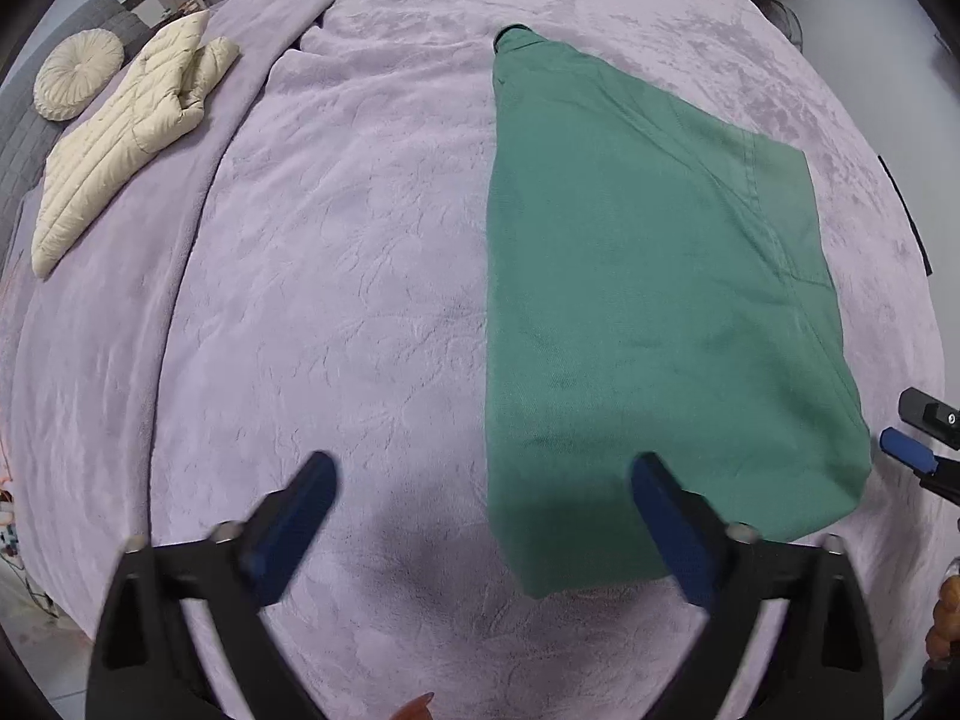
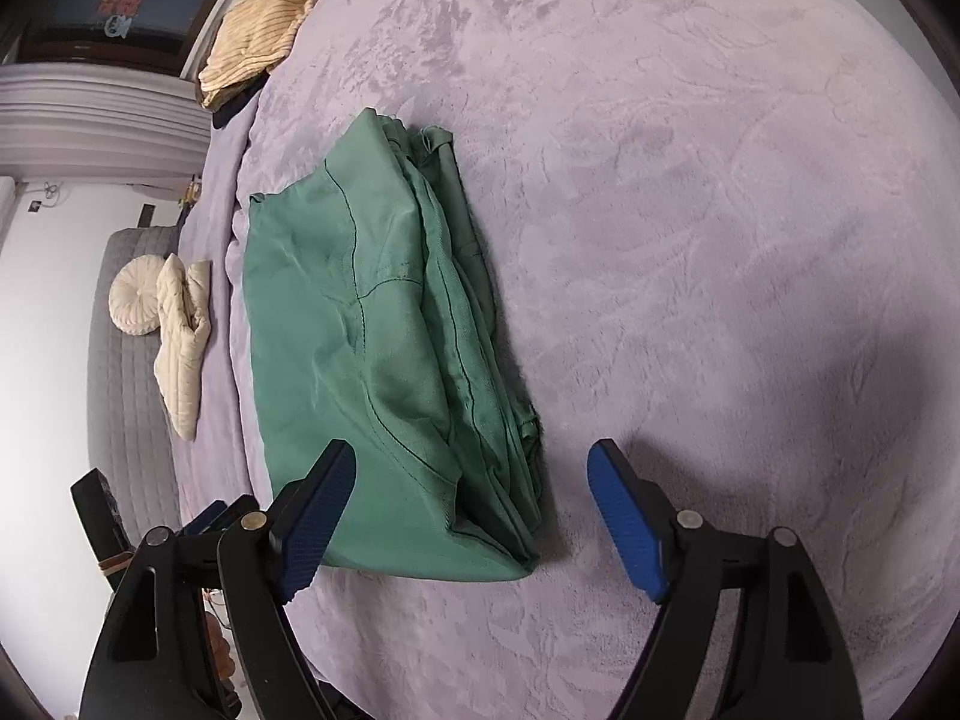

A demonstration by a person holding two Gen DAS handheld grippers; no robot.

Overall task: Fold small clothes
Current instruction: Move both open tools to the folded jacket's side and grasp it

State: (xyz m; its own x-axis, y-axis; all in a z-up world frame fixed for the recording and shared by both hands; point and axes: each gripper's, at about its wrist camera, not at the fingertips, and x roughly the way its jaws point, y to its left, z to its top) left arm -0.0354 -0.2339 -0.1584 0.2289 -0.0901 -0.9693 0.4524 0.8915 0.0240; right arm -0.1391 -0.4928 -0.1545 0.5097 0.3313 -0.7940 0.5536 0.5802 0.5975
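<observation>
A green garment [image 1: 648, 276] lies folded into a long strip on the lilac plush blanket [image 1: 336, 276]. In the right wrist view the green garment [image 2: 384, 348] shows stacked layers along its right edge. My left gripper [image 1: 483, 468] hangs open above the garment's near left corner; its right finger [image 1: 672, 528] overlaps the cloth in the picture and nothing is pinched. My right gripper [image 2: 473, 456] is open over the garment's near end, with nothing held between its blue pads. Part of the right gripper [image 1: 912, 450] also shows at the left wrist view's right edge.
A cream quilted jacket [image 1: 132, 132] and a round cushion [image 1: 78, 75] lie at the blanket's far left by a grey padded piece [image 2: 120, 372]. A yellow striped garment [image 2: 264, 24] sits on a dark one at the far edge. Bare blanket [image 2: 720, 240] spreads right of the green garment.
</observation>
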